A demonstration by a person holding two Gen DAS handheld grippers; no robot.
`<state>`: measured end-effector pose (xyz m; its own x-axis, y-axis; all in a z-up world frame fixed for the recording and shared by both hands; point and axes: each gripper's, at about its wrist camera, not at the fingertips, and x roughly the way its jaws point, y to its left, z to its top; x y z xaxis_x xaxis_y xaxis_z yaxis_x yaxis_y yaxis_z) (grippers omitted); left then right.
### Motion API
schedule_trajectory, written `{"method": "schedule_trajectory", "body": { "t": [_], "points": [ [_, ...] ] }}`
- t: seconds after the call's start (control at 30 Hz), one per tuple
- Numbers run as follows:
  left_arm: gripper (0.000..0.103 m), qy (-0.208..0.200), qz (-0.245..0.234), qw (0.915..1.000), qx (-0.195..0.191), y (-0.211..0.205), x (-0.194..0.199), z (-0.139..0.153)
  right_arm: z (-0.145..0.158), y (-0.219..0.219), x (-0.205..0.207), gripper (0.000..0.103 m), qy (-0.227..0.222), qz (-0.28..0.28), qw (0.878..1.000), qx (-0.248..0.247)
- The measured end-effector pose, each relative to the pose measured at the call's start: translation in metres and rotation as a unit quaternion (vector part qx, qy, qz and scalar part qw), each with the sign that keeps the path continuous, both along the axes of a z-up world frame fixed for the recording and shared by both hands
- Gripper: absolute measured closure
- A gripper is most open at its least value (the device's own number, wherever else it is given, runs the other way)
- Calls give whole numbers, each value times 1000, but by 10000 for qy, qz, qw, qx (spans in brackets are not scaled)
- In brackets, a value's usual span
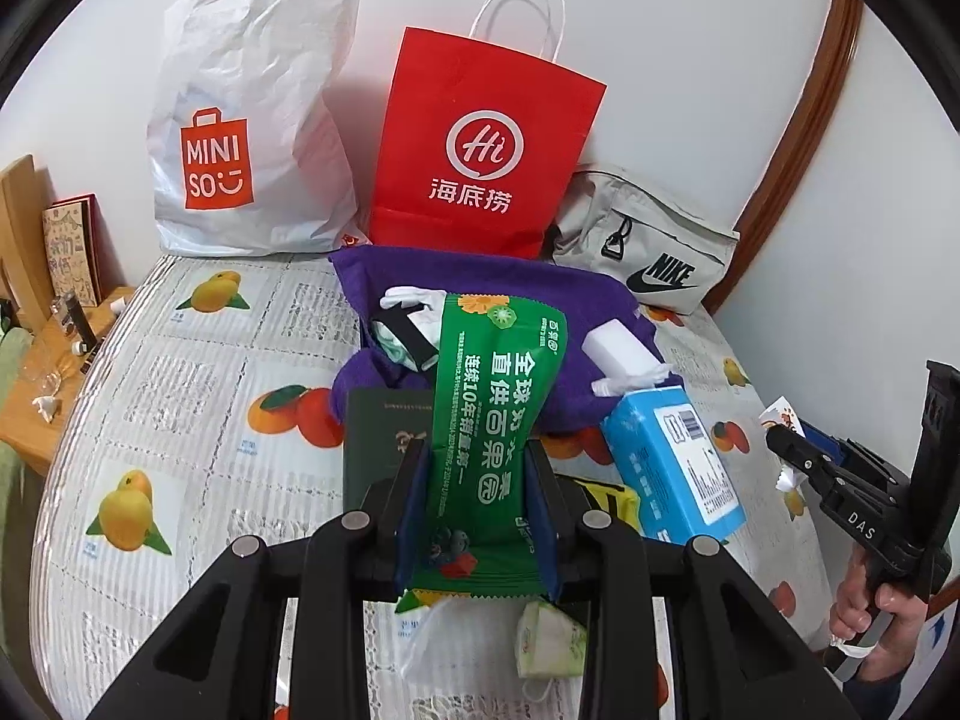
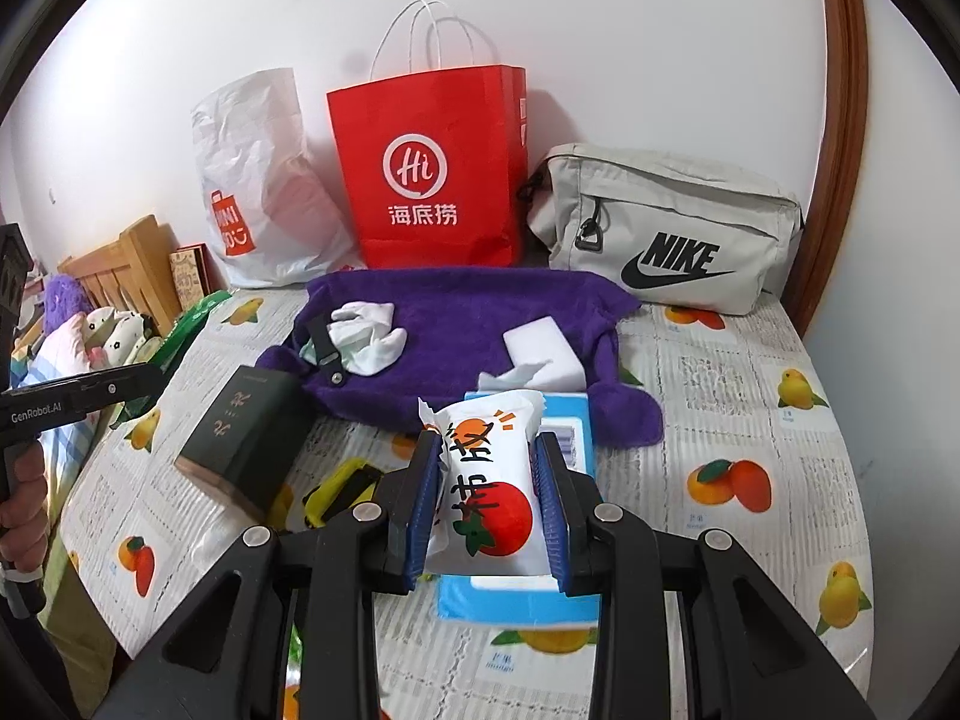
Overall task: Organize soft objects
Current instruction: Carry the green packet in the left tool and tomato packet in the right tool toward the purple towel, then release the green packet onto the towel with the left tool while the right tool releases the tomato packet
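Note:
My left gripper (image 1: pixel 477 450) is shut on a long green snack packet (image 1: pixel 498 360), which stands up between the blue pads above the bed. My right gripper (image 2: pixel 487 441) is shut on a white packet with a red fruit picture (image 2: pixel 498 510), held above a blue tissue box (image 2: pixel 570 426). Behind both lies a purple towel (image 2: pixel 468 324) with white gloves (image 2: pixel 366 330) and a white block (image 2: pixel 546 354) on it. At the back wall stand a red paper bag (image 2: pixel 432 168), a white plastic bag (image 2: pixel 258 192) and a beige Nike bag (image 2: pixel 666 228).
A dark green box (image 2: pixel 246 444) and a yellow item (image 2: pixel 342 492) lie on the fruit-print sheet (image 2: pixel 750 540) at front left. A small pale green pack (image 1: pixel 549 639) lies under the left gripper. A wooden bedside table (image 1: pixel 36 396) is at the left.

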<state>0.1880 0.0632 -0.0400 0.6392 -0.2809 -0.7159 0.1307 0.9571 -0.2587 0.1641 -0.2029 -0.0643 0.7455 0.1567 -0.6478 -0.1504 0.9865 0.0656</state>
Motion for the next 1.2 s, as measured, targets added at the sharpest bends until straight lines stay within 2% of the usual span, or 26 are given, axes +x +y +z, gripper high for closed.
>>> {"method": "schedule_trajectory", "body": {
  "t": [0.77, 1.2],
  "points": [
    [73, 338, 159, 9993, -58, -1, 79, -18, -8, -7, 99, 71, 82, 219, 9997, 83],
    [73, 588, 151, 9977, 290, -18, 122, -41, -14, -15, 162, 71, 176, 304, 9994, 32]
  ]
}}
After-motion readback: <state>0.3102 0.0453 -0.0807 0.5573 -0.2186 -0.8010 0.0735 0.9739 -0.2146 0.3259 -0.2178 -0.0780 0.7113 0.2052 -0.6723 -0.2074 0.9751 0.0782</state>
